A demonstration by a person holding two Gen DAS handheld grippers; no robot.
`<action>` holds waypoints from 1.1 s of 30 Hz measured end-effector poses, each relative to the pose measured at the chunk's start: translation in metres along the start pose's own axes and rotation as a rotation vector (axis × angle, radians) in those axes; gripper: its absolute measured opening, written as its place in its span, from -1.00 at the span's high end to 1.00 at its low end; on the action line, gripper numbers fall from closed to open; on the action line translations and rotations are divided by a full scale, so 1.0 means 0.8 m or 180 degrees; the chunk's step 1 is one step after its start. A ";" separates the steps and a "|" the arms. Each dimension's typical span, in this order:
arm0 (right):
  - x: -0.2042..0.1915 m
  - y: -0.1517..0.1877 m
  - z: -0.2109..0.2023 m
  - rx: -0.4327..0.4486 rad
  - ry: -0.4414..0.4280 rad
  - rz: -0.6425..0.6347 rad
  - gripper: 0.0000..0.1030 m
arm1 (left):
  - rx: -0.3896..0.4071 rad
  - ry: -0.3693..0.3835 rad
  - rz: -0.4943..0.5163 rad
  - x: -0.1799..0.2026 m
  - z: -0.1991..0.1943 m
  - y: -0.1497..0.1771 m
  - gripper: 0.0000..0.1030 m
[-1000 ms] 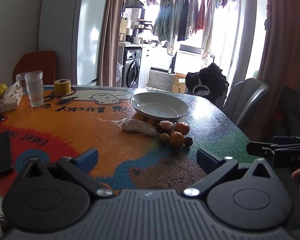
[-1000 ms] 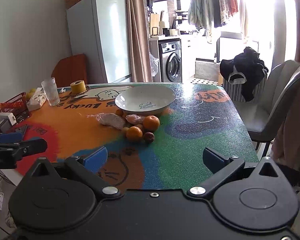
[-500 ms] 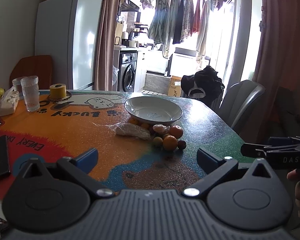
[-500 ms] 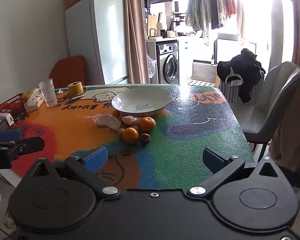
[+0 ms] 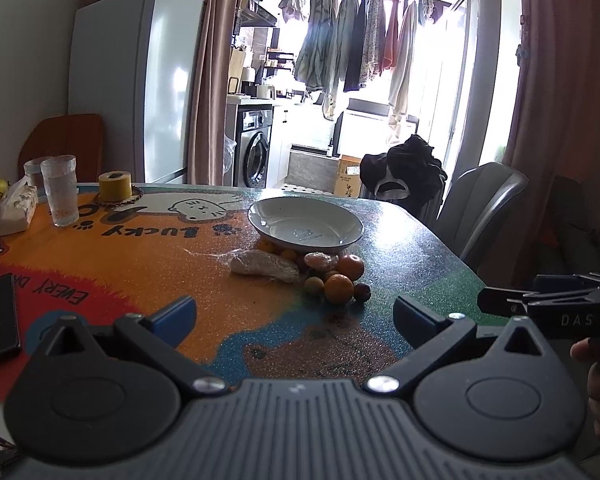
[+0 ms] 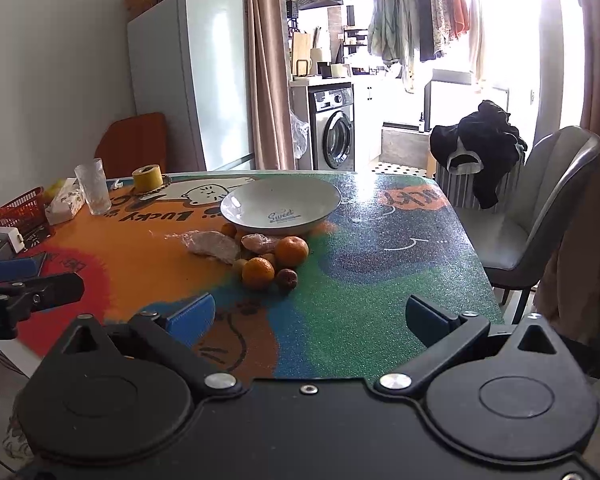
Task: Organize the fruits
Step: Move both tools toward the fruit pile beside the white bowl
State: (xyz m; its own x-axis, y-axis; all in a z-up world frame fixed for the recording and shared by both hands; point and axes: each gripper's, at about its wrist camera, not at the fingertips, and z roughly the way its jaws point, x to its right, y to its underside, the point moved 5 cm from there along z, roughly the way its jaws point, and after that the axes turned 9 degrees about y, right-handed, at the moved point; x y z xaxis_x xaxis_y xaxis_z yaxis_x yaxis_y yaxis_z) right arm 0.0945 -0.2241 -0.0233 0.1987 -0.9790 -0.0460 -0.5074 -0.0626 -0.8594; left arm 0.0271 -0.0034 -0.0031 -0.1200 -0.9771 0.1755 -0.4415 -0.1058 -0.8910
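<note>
Both grippers have pulled back, so the small heap of orange tangerines and darker fruits (image 6: 270, 258) looks farther off; it lies on the colourful printed table (image 6: 380, 272), touching the empty white ceramic bowl (image 6: 281, 207). Left gripper (image 5: 294, 316) and right gripper (image 6: 310, 316) gape empty. Approach stage; next, reach for one tangerine.
</note>
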 end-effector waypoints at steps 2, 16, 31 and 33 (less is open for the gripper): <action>0.000 -0.001 -0.001 0.0008 -0.0005 0.0000 -1.00 | 0.0006 0.0003 -0.0003 -0.001 0.000 0.000 -1.00; 0.001 0.001 0.003 -0.0008 -0.0030 0.0008 -1.00 | 0.0012 -0.0018 -0.0029 -0.003 0.004 0.000 -1.00; 0.002 0.012 0.044 -0.0188 -0.0239 0.0066 -1.00 | -0.0065 -0.0012 -0.0137 -0.018 0.045 0.013 -1.00; 0.000 0.014 0.051 -0.0203 -0.0267 0.0054 -1.00 | -0.0063 -0.0005 -0.0158 -0.022 0.051 0.014 -1.00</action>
State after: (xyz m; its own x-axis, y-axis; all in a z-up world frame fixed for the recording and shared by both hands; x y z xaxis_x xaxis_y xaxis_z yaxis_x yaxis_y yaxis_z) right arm 0.1234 -0.2166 -0.0536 0.2578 -0.9605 -0.1049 -0.5631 -0.0611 -0.8241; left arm 0.0608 0.0051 -0.0335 -0.0962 -0.9711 0.2186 -0.4642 -0.1505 -0.8728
